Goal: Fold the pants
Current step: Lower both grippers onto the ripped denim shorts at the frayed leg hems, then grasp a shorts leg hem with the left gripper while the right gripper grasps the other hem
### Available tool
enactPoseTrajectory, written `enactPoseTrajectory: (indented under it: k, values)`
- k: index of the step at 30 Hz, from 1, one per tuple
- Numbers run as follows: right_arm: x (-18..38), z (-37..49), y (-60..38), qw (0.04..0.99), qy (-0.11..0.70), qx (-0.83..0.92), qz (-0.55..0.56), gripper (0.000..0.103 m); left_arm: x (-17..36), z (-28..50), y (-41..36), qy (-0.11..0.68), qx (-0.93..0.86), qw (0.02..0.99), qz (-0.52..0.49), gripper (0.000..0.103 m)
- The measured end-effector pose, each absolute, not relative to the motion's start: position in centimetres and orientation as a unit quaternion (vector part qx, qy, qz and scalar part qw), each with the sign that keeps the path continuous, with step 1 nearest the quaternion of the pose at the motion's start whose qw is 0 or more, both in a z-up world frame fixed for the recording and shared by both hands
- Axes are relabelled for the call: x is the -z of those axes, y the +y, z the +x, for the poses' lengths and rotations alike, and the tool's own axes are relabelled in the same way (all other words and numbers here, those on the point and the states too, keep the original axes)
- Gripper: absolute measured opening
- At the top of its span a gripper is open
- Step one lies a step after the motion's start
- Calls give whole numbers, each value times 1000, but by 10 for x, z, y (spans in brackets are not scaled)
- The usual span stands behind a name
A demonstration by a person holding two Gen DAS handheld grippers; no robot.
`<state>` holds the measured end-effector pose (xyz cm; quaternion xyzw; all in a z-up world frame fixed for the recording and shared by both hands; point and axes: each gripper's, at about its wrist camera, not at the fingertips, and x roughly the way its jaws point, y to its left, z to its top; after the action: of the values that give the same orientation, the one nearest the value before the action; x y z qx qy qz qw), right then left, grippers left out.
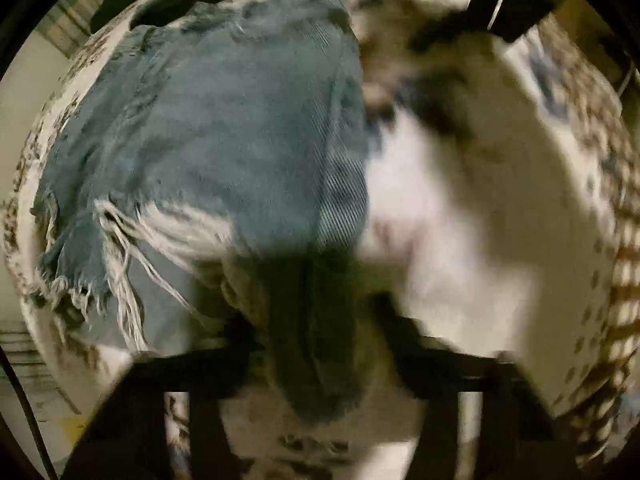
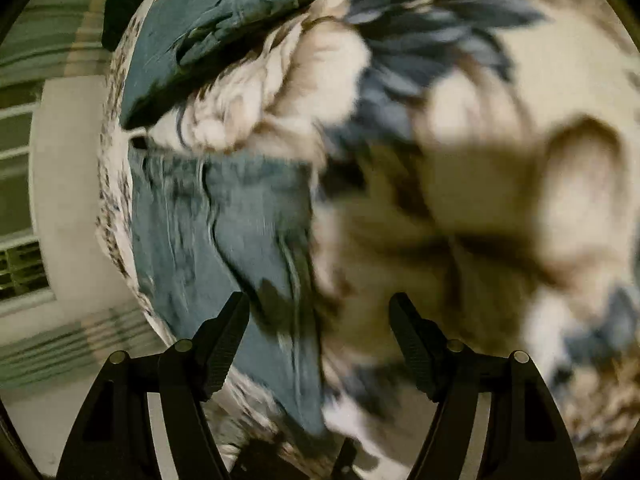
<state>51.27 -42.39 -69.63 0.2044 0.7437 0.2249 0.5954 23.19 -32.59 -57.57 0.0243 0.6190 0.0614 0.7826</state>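
Faded blue jeans (image 1: pixel 224 152) with ripped, frayed white threads lie on a floral bedspread (image 1: pixel 480 220). In the left wrist view a fold of the denim (image 1: pixel 316 332) runs down between my left gripper's (image 1: pixel 320 320) blurred black fingers, which are closed on it. In the right wrist view the jeans (image 2: pixel 224 236) lie left of centre. My right gripper (image 2: pixel 320 312) is open and empty just above the denim's edge, its left finger (image 2: pixel 224 340) over the cloth.
A dark teal cloth (image 2: pixel 208 20) lies bunched at the far end of the bed. The bed's left edge (image 2: pixel 108 200) drops to a pale floor. The other gripper's black body (image 1: pixel 500 4) shows at the top of the left wrist view.
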Motion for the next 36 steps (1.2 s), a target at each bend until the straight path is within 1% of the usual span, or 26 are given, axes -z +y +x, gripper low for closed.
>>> enactPoseTrajectory:
  k: [1,2,3,4,5,9,12,15,18,21,24,28,30,31,32,33,34,35,36]
  values:
    - [701,517,-420,594,743,-222,214,75,567,233,-320,605,-63,793,19,8]
    - [706,522,-416,594,736,-224,235,74,561,233,-316,600,-58,798,15,6]
    - [704,525,-413,602,720,-233,255,56,554,233,-310,593,-56,803,13,6]
    - [702,528,-410,611,708,-240,261,33,548,232,-306,586,-57,808,11,5]
    - [699,530,-405,617,705,-239,255,22,541,231,-300,579,-57,813,7,4]
    - [668,527,-390,646,686,-230,242,14,498,226,-265,551,-60,832,-32,4]
    - [637,524,-381,660,673,-221,249,12,466,218,-234,532,-58,843,-60,4]
    - [600,524,-351,673,663,-228,236,12,441,221,-201,521,-64,845,-99,4]
    - [569,529,-307,679,657,-245,218,12,427,222,-168,506,-82,849,-128,4]
    - [544,539,-250,678,658,-265,196,12,411,227,-107,496,-111,848,-152,4]
    - [535,553,-173,675,664,-278,163,12,408,236,-46,490,-150,842,-170,4]
    - [560,570,-82,666,683,-276,116,12,430,246,18,501,-187,825,-185,4]
    - [580,574,-46,664,694,-263,83,12,453,253,40,517,-197,813,-182,4]
    - [593,577,-30,657,707,-254,64,12,469,256,54,531,-200,800,-192,6]
    - [606,578,-27,650,717,-247,57,17,484,257,67,545,-202,787,-207,9]
    - [619,581,-14,639,729,-240,48,29,493,257,74,553,-200,778,-222,10]
    - [625,582,-8,632,734,-245,48,37,503,255,87,558,-197,767,-248,13]
    - [628,582,-9,626,735,-253,55,54,509,251,97,560,-192,758,-275,20]
    - [624,580,-9,623,733,-264,69,71,512,244,108,561,-190,749,-297,24]
